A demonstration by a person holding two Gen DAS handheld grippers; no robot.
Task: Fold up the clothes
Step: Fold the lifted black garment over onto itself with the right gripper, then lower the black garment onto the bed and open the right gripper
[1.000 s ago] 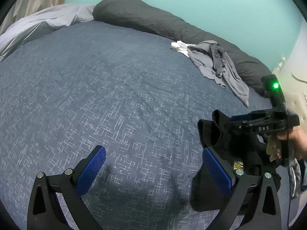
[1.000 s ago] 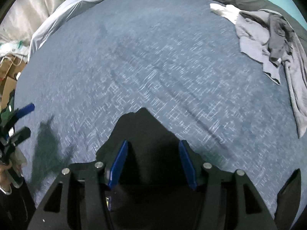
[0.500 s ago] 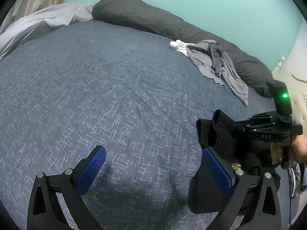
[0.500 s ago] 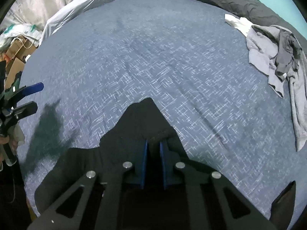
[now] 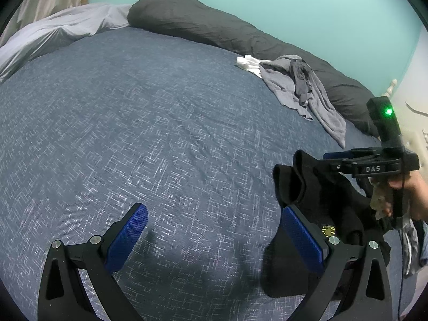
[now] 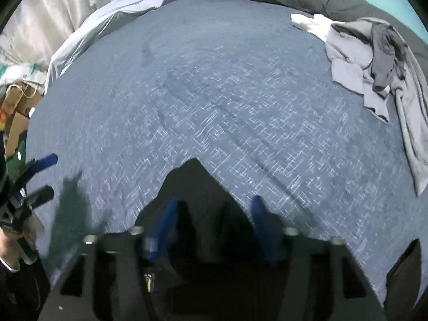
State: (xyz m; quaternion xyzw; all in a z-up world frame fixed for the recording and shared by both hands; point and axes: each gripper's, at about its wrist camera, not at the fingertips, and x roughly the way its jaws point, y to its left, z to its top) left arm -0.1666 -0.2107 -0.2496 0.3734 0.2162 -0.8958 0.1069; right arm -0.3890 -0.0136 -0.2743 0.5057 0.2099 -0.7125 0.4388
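Observation:
A black garment (image 5: pixel 315 187) lies bunched at the near right of the blue patterned bed (image 5: pixel 160 133). My right gripper (image 6: pixel 214 223) points steeply down over this black garment (image 6: pixel 192 182). Its jaws are opening, with black cloth lying between the blue pads (image 6: pixel 165 224), and the pads stand off the cloth. From the left wrist view, the right gripper (image 5: pixel 331 160) sits on top of the bunched cloth, held by a hand (image 5: pixel 412 195). My left gripper (image 5: pixel 212 214) hovers open over bare bedcover to the left of the garment, with nothing between its fingers.
A heap of grey clothes (image 5: pixel 302 88) and a white garment (image 5: pixel 248 64) lie at the far right of the bed. A long dark grey pillow (image 5: pixel 214 26) runs along the teal wall. A light grey sheet (image 5: pixel 53 34) is bunched far left. Cardboard boxes (image 6: pixel 13 107) stand beside the bed.
The right gripper closed on the black garment half a second ago and has spread its jaws wide again. The left gripper has stayed where it was, open.

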